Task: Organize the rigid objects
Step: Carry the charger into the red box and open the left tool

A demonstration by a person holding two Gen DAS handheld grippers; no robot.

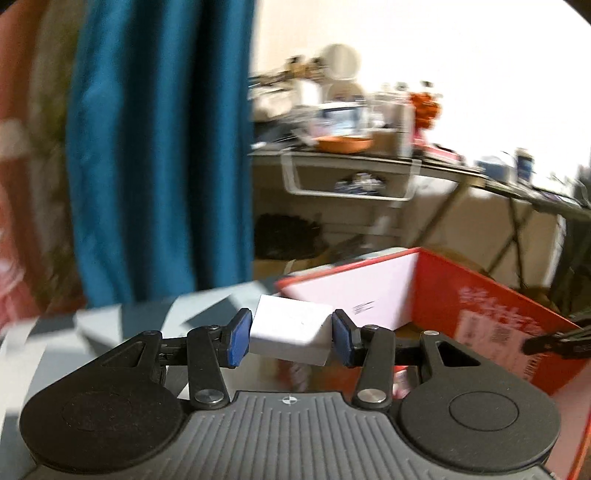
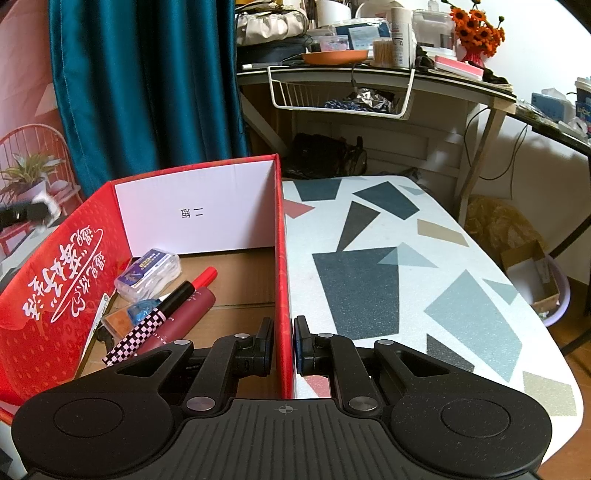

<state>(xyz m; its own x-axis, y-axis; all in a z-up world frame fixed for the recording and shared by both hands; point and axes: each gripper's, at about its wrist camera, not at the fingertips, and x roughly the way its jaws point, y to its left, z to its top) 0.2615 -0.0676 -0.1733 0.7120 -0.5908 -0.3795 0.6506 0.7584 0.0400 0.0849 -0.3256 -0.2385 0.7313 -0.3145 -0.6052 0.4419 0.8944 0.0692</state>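
In the left wrist view my left gripper (image 1: 291,338) is shut on a small white block (image 1: 288,325), held tilted between the blue pads (image 1: 238,338) above the patterned table, just left of the red cardboard box (image 1: 480,314). In the right wrist view my right gripper (image 2: 284,347) is shut on the red box's right wall (image 2: 282,258), one finger inside and one outside. Inside the box lie a clear plastic case (image 2: 147,273), a checkered pen (image 2: 147,325), a dark red tube (image 2: 184,317) and a red marker (image 2: 205,277). The left gripper (image 2: 33,212) shows blurred beyond the box's left wall.
The table top (image 2: 388,258) with grey and blue shapes runs right of the box. A teal curtain (image 2: 147,92) hangs behind. A cluttered desk with a white wire basket (image 2: 340,96) and orange flowers (image 2: 478,29) stands at the back. A carton (image 2: 535,280) sits on the floor.
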